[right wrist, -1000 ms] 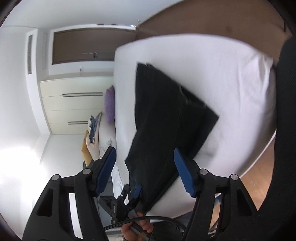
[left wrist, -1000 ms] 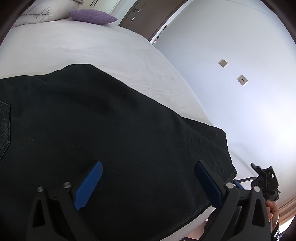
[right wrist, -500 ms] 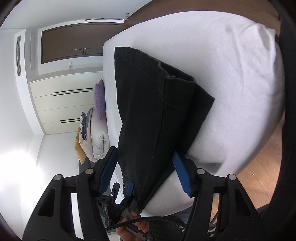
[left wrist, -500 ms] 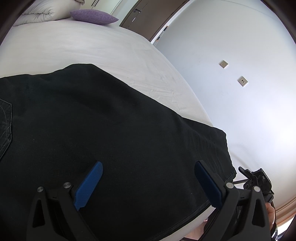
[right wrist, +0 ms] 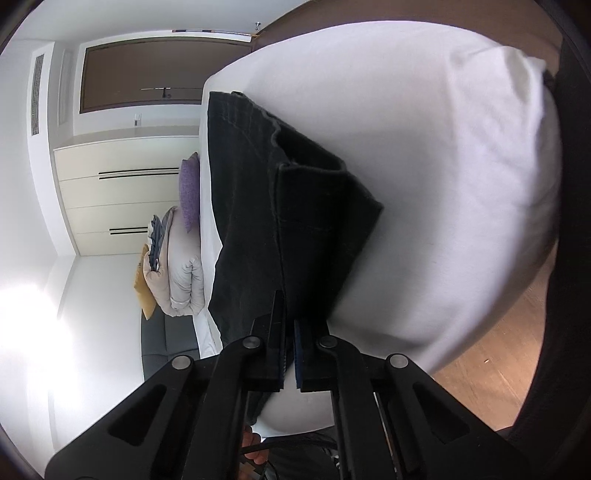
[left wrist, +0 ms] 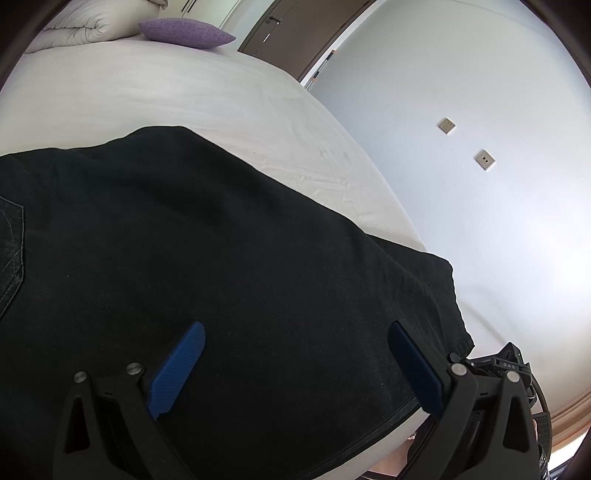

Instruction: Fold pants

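Observation:
Black pants [left wrist: 207,258] lie spread on a white bed [left wrist: 147,92], reaching its near edge. My left gripper [left wrist: 295,365] is open and hovers just above the fabric, with nothing between its blue pads [left wrist: 177,369]. In the right wrist view the pants [right wrist: 258,221] show their hem ends [right wrist: 317,177] at the bed's edge. My right gripper [right wrist: 290,325] is shut on the edge of the pants at the bed's near side. The right gripper also shows in the left wrist view [left wrist: 506,365] beside the hem corner.
A purple pillow [left wrist: 184,31] and a rolled white duvet [left wrist: 92,18] sit at the head of the bed. A white wall [left wrist: 480,184] runs close along the bed's right side. Wooden floor [right wrist: 498,339] lies below the bed edge. Wardrobes [right wrist: 122,195] stand behind.
My right gripper moved in to the pants' edge and closed on it; it was open before. My left gripper stayed open above the fabric, barely moving.

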Demonstrator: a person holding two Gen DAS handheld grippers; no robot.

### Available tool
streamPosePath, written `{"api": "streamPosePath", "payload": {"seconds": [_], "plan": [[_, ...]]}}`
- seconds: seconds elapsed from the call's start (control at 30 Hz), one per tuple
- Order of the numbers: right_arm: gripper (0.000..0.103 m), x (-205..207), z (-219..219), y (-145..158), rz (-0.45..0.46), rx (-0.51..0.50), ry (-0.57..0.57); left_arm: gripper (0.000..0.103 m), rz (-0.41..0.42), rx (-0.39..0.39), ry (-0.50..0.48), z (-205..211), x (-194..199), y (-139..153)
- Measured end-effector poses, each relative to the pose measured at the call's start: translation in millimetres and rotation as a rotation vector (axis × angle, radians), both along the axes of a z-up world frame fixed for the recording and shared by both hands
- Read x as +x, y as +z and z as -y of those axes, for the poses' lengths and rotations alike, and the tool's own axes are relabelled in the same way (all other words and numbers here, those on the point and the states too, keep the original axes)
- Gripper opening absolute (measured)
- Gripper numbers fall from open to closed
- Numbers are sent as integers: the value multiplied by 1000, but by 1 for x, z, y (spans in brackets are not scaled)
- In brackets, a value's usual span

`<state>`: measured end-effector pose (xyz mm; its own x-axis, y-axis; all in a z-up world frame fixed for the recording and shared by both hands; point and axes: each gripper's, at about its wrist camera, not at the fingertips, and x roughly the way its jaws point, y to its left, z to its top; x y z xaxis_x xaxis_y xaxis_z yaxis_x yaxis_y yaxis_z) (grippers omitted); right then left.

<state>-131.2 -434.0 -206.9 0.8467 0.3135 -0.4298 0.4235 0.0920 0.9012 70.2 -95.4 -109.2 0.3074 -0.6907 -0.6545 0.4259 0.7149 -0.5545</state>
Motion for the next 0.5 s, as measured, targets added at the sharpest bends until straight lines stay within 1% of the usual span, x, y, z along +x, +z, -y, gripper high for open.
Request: {"api": "streamPosePath", "payload": {"seconds": [0.23, 0.3, 0.4, 0.5], "plan": [[1, -3, -5, -4, -2, -26, 2, 101, -1, -1, 8, 6, 1, 1], [1, -3, -4, -6, -2, -16, -2, 101, -1, 0, 8, 6, 1, 2], [1, -2, -2, -2, -4, -20, 0, 101, 1, -1, 14, 6, 1, 3], [2, -1, -2, 0, 13, -10, 8, 101, 0, -2, 20, 4, 1, 3]]}}
